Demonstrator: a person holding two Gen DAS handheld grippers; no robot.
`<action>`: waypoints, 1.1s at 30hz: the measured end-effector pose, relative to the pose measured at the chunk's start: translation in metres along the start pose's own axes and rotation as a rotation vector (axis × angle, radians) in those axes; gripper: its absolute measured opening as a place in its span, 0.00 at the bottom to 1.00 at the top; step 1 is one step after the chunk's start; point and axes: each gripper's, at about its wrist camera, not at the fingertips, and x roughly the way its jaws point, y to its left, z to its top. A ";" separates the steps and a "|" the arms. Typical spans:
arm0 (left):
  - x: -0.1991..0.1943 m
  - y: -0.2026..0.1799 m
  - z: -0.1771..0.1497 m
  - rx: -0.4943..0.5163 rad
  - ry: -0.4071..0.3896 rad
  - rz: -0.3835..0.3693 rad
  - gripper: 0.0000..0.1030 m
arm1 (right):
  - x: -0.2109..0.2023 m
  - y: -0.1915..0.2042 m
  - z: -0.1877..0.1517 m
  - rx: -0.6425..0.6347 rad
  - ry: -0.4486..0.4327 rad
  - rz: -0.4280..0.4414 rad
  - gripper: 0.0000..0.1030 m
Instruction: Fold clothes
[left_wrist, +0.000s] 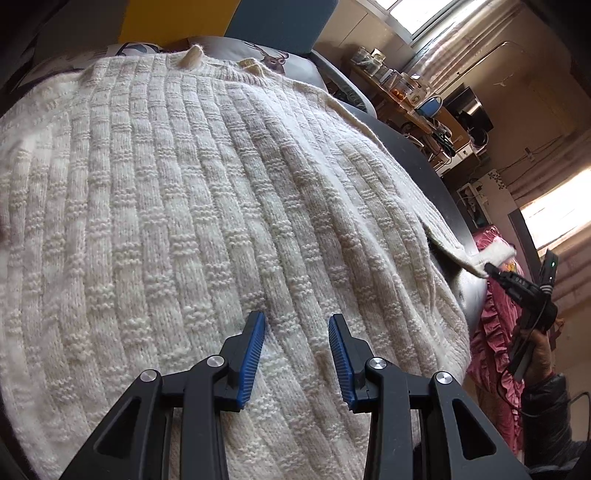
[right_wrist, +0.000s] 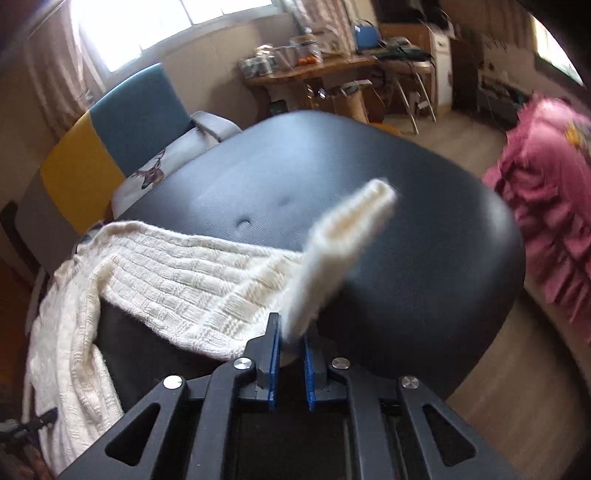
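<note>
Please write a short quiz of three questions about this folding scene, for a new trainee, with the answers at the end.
1. True or false: the cream knitted sweater lies on a black padded seat.
2. Which part of the sweater is between the jaws of the right gripper? A) the collar B) the sleeve cuff C) a button
3. Complete: the left gripper hovers over the sweater body with its jaws ____.

Key
1. True.
2. B, the sleeve cuff, lifted off the seat.
3. Open, nothing between the pads.
</note>
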 end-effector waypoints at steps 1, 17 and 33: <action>0.000 0.000 0.000 0.001 0.002 0.001 0.36 | -0.004 -0.014 -0.006 0.058 -0.003 0.008 0.23; 0.002 -0.004 0.003 0.023 0.017 0.026 0.36 | 0.007 0.034 0.008 -0.351 0.078 -0.124 0.26; 0.005 -0.003 0.004 0.021 0.014 0.030 0.37 | 0.032 0.038 0.014 -0.533 0.070 -0.169 0.09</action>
